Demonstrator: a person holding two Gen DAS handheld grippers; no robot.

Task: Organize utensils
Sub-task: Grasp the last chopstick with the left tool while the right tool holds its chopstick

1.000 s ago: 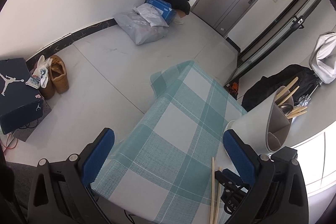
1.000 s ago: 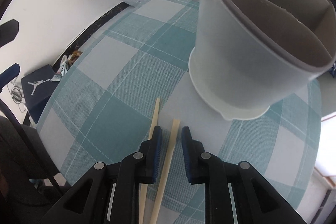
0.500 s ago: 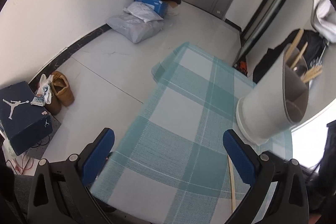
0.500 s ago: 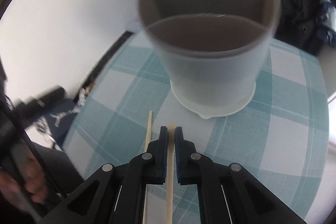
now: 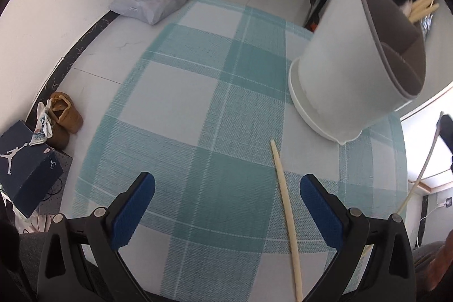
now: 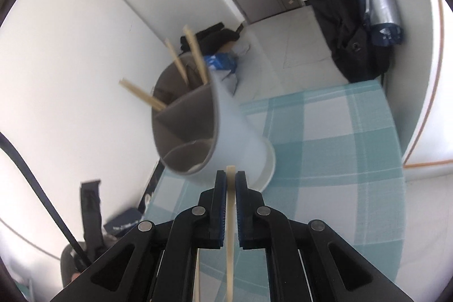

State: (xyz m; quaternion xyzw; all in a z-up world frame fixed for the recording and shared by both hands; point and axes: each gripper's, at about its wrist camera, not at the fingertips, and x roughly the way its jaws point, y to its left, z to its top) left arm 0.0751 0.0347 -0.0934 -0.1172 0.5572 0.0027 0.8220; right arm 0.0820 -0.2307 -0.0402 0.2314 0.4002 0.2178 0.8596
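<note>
Fingers of the right gripper (image 6: 231, 181) pinch one thin wooden chopstick (image 6: 230, 228) by the tall grey divided holder (image 6: 209, 137), ready to drop in, while the left gripper (image 5: 226, 203) waits open over another chopstick (image 5: 286, 211) on the bench (image 5: 175, 115).

We saw a woven checked tablecloth (image 5: 215, 109), pale wooden chopstick (image 5: 286, 205), matt plastic holder (image 5: 339, 70), and matt blue pads (image 5: 133, 208).

One pale wooden chopstick (image 5: 286, 214) lay flat on the checked cloth — near the partitioned grey holder (image 5: 351, 70), upright, sticks inside
</note>
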